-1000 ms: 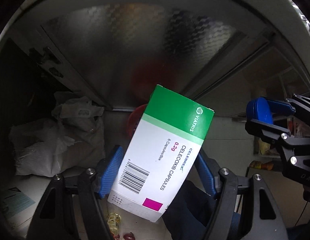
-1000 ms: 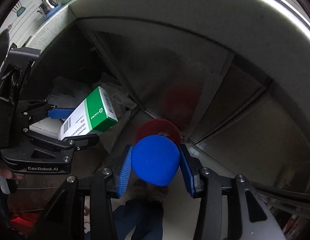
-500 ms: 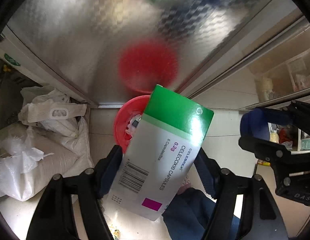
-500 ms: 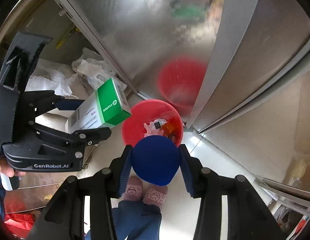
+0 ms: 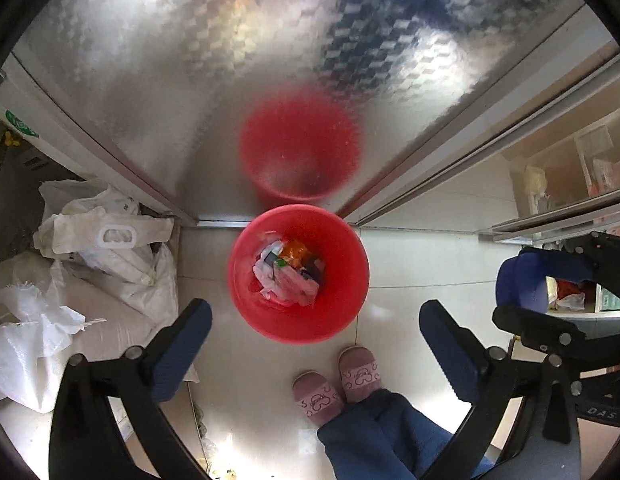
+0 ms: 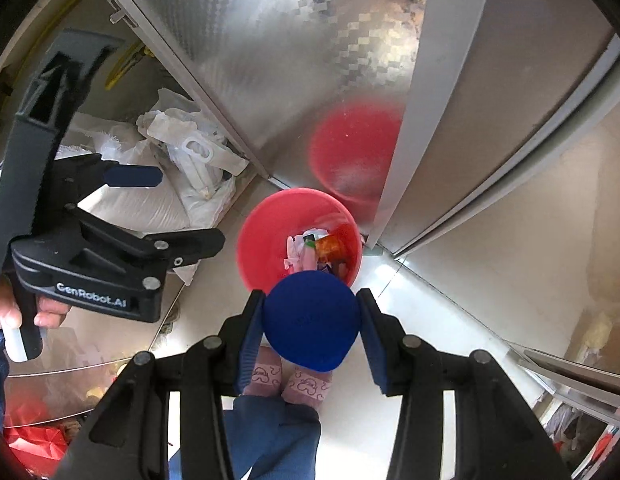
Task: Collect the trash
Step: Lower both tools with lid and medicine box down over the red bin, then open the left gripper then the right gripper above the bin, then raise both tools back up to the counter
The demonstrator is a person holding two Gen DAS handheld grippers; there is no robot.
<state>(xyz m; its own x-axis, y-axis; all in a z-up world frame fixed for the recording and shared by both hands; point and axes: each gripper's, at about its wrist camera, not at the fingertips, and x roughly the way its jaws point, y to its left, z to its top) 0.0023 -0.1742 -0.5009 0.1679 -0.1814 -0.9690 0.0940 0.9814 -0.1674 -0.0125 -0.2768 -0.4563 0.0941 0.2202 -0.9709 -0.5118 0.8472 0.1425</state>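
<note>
A red trash bin (image 5: 352,280) stands on the tiled floor against a steel cabinet, with mixed trash (image 5: 287,276) inside; it also shows in the right wrist view (image 6: 261,240). My left gripper (image 5: 316,332) is open and empty above the bin's near rim; it shows in the right wrist view (image 6: 169,208) too. My right gripper (image 6: 311,328) is shut on a round blue cap (image 6: 311,326), held above the floor just short of the bin. The cap also shows in the left wrist view (image 5: 522,284).
White sacks and bags (image 5: 93,264) are piled left of the bin. The steel cabinet door (image 5: 237,60) rises behind it and mirrors the bin. The person's pink slippers (image 5: 338,384) stand just before the bin. Shelves with clutter (image 5: 570,176) are at right.
My left gripper has opened and the green and white medicine box has left it. Both grippers have tilted down over the red bin.
</note>
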